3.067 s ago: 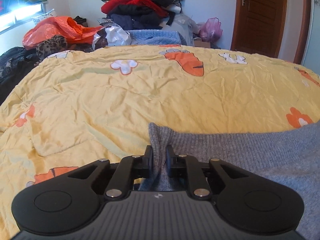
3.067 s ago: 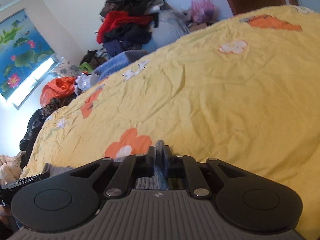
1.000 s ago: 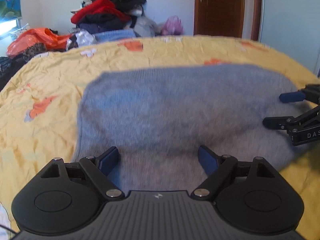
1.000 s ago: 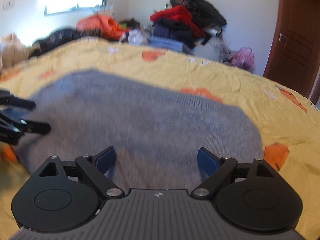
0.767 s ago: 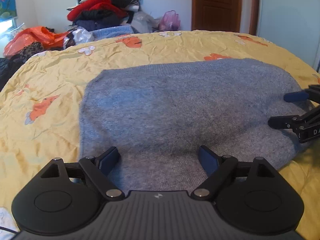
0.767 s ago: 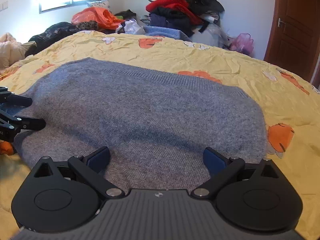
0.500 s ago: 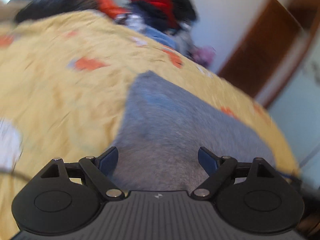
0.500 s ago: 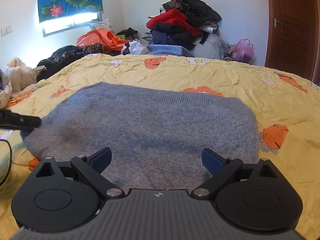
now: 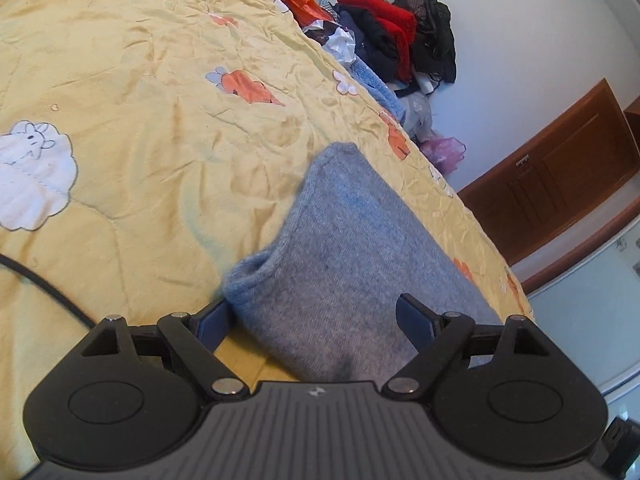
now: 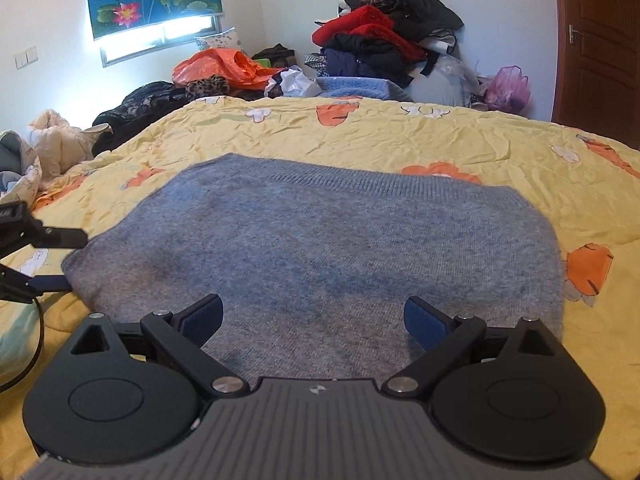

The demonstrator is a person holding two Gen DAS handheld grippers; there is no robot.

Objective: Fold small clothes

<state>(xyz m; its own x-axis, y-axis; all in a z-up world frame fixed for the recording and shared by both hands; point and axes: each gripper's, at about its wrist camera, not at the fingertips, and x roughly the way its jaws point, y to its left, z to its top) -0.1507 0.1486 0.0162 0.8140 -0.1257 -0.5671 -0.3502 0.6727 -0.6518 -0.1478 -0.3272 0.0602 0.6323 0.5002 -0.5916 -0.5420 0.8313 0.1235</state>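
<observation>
My left tool (image 9: 316,316) stands wide apart with nothing pinched, rolled over on its side at the near left corner of the grey knitted garment (image 10: 320,248), which lies spread flat on the yellow quilt (image 10: 400,136) of the bed. One pad (image 9: 214,320) sits against the quilt just beside the rounded, doubled edge of the knit; the other hangs above the cloth. My right tool (image 10: 314,318) is equally wide, empty, hovering over the near hem with the garment straight ahead of it. The risk I see is at that left corner: the edge is thick and soft, so if I close too shallow I catch only the top layer and the fold comes up crooked; if I dig too deep I pinch the quilt along with it and drag the bedding. A black cable (image 9: 44,288) trails on the quilt to my left tool's left and could snag. Lifting one side alone would skew the knit.
</observation>
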